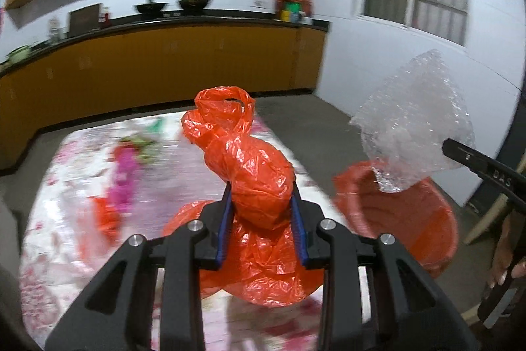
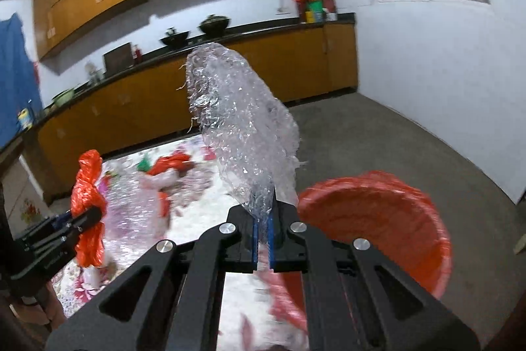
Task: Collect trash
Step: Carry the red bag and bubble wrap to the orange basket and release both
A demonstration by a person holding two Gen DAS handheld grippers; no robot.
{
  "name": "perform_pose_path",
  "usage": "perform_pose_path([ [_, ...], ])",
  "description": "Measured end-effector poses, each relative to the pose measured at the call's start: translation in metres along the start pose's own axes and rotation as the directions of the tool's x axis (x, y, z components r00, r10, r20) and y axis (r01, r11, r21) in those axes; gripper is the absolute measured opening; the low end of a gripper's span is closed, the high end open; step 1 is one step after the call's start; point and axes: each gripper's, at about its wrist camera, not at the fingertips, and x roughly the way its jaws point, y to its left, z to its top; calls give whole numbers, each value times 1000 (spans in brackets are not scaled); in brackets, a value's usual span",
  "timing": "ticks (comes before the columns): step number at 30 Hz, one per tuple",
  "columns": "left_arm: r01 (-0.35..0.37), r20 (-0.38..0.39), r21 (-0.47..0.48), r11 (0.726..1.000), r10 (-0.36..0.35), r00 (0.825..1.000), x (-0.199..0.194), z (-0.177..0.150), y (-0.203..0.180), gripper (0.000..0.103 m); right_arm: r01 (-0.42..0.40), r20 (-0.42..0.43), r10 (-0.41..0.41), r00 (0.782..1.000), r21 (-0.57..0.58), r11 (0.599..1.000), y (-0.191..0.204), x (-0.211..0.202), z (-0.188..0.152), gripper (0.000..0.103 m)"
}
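Observation:
My left gripper (image 1: pixel 261 203) is shut on a crumpled orange plastic bag (image 1: pixel 253 166) and holds it above the flowered table (image 1: pixel 65 219). The bag also shows in the right wrist view (image 2: pixel 87 196), with the left gripper (image 2: pixel 79 221) on it. My right gripper (image 2: pixel 263 219) is shut on a clear wad of bubble wrap (image 2: pixel 240 120). In the left wrist view the bubble wrap (image 1: pixel 414 120) hangs over a red bin (image 1: pixel 411 219) beside the table. The red bin (image 2: pixel 378 219) stands at the right of the table.
More trash lies on the table: a pink wrapper (image 1: pixel 123 173), orange scraps (image 2: pixel 171 165) and a green bit (image 2: pixel 143 165). A kitchen counter (image 1: pixel 164 25) with pots runs along the back wall. Grey floor (image 2: pixel 394 137) lies to the right.

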Motion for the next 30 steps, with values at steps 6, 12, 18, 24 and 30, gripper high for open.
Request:
perform_pose_path([
  [6,120,-32,75,990,-118,992,28,-1,-64,31,54,-4,-54,999,30,998,-38,-11,-7,5],
  [12,199,-70,123,972,-192,979,49,-6,-115,31,79,-9,-78,997,65,995,-65,-17,-12,5],
  [18,243,-104,161,956,-229,968,71,-7,-147,32,85,-18,-84,996,93,992,-82,-18,-14,5],
  [24,265,-130,180,947,-245,961,84,-9,-165,32,90,-27,-87,996,122,988,-91,-13,-15,5],
  [30,275,-148,179,945,-250,957,95,-12,-174,45,87,-42,-82,996,131,988,-95,-5,-15,12],
])
